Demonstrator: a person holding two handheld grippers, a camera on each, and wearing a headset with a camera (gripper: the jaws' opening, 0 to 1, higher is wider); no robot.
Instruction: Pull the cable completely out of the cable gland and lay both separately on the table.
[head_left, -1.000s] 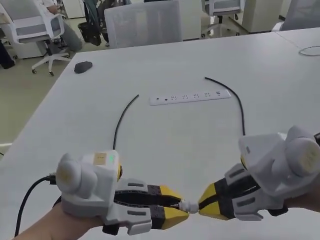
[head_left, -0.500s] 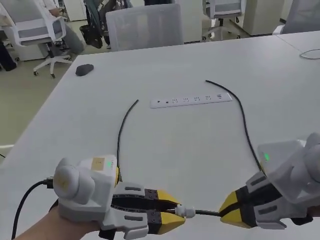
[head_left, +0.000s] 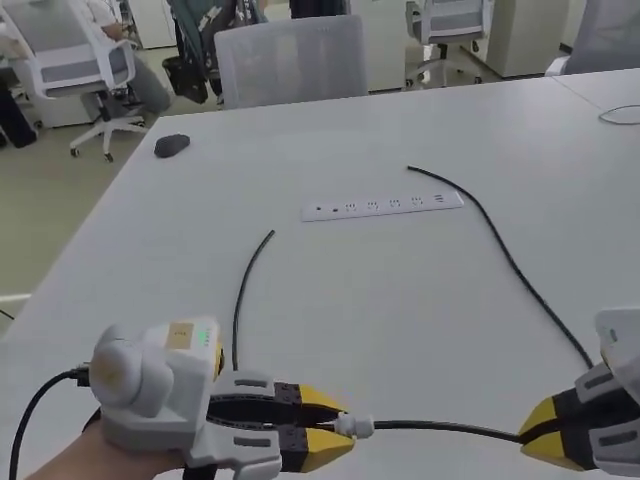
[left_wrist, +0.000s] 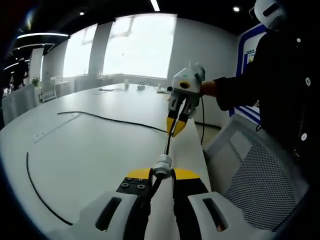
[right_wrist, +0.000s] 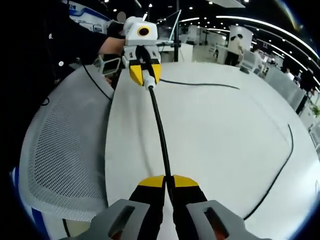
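Note:
My left gripper (head_left: 335, 432) is low at the table's near edge, shut on the white cable gland (head_left: 354, 427). The black cable (head_left: 440, 427) comes out of the gland and runs taut to my right gripper (head_left: 545, 440), which is shut on it at the lower right. Beyond that gripper the cable trails across the table toward the power strip. In the left gripper view the gland (left_wrist: 162, 165) sits between the jaws, with the right gripper (left_wrist: 176, 127) ahead. In the right gripper view the cable (right_wrist: 160, 130) leads to the gland (right_wrist: 149, 82) in the left gripper (right_wrist: 145, 75).
A white power strip (head_left: 383, 206) lies mid-table and a dark mouse (head_left: 172, 146) sits at the far left. A second stretch of black cable (head_left: 238, 300) curves behind the left gripper. Office chairs (head_left: 290, 55) stand past the far edge; a mesh chair (right_wrist: 60, 150) is close by.
My right gripper has moved to the right, away from the left one, and a longer stretch of cable now spans between the gland and it. The left gripper has stayed put with the gland.

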